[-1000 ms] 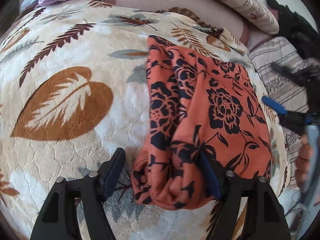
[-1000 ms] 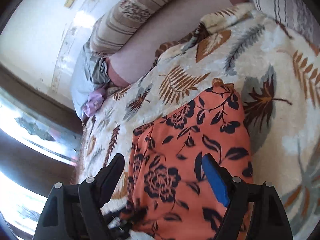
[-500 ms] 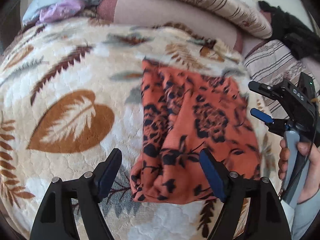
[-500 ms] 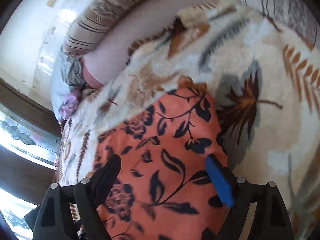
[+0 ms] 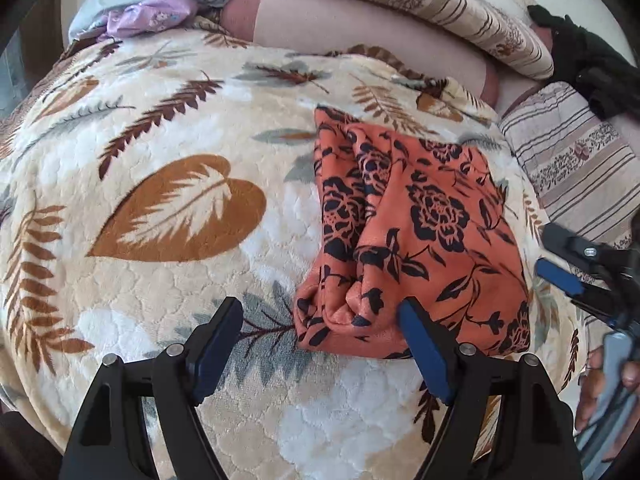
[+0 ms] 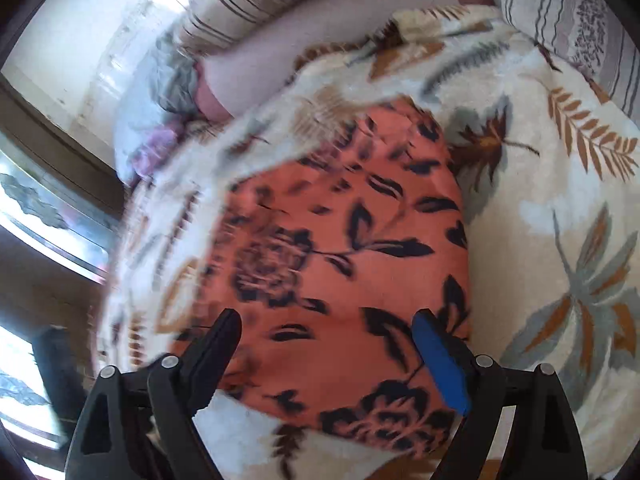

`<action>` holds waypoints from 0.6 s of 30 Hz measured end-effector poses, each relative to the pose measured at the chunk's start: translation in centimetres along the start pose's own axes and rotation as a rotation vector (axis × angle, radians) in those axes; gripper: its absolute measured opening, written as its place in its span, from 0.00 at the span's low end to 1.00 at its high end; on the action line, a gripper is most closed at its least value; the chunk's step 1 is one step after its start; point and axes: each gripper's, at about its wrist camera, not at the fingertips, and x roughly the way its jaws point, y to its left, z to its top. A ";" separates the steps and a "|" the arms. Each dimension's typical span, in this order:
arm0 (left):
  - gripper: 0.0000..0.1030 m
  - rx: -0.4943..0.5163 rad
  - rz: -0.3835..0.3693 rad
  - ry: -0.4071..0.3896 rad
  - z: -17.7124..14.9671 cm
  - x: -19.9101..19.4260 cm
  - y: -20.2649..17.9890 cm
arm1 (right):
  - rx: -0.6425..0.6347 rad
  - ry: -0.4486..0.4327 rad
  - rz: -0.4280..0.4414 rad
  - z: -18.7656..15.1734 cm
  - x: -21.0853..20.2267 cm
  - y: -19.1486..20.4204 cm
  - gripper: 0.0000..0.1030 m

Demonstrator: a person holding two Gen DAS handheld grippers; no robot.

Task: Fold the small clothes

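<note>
An orange cloth with a black flower print (image 5: 412,232) lies folded into a rough rectangle on the leaf-patterned blanket (image 5: 168,200). My left gripper (image 5: 318,312) hovers open just above the cloth's near left corner, and its pads press on nothing. At the right edge of that view my right gripper (image 5: 560,264) stands open beside the cloth, with a hand (image 5: 600,384) on its handle. In the blurred right wrist view the cloth (image 6: 340,248) fills the middle, and the right gripper (image 6: 326,322) is open over its near edge with nothing in it.
Striped pillows (image 5: 440,12) and a pink bolster (image 5: 360,32) line the far side. A lilac cloth (image 5: 148,20) lies at the far left, and a black object (image 5: 588,60) at the far right. A window (image 6: 40,208) shows left in the right wrist view.
Both grippers have drawn back and up from the cloth, which stays folded. The right gripper has swung out to the cloth's right side and rolled. Its jaws stand a little wider.
</note>
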 end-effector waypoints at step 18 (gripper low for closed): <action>0.79 0.119 0.052 -0.162 0.8 -5.1 -3.3 | -0.225 -0.163 -0.201 -5.2 -3.4 3.8 0.91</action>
